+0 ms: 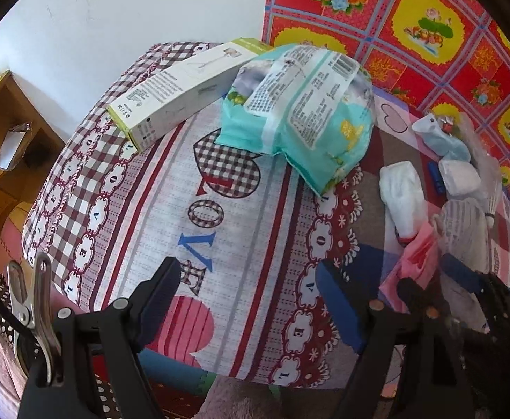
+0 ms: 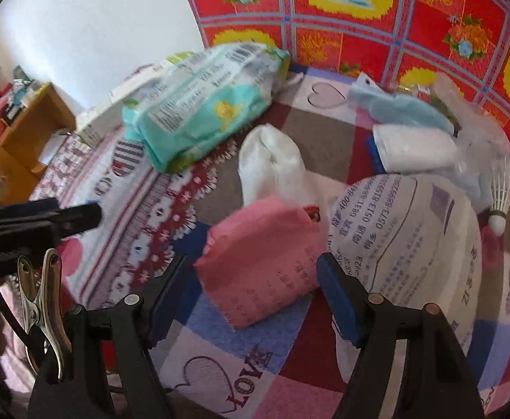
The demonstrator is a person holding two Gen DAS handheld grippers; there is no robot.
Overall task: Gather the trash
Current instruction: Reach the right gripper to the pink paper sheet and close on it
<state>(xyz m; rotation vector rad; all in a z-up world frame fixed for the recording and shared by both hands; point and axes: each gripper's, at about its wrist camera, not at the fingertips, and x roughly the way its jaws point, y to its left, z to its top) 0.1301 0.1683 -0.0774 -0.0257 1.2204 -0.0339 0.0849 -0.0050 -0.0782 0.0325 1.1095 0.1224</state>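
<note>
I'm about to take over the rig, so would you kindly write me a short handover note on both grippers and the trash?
Left gripper: open, empty, over the bed cover.
Right gripper: open, empty, with the pink packet lying just ahead between its fingers, not gripped.
Things on the cover: teal wipes pack, white box, white sock, large printed white bag beside the pink packet, shuttlecock, folded white and blue cloths at the back.
Done: nothing is held now.
Left: grip the pink packet, then the other trash.
</note>
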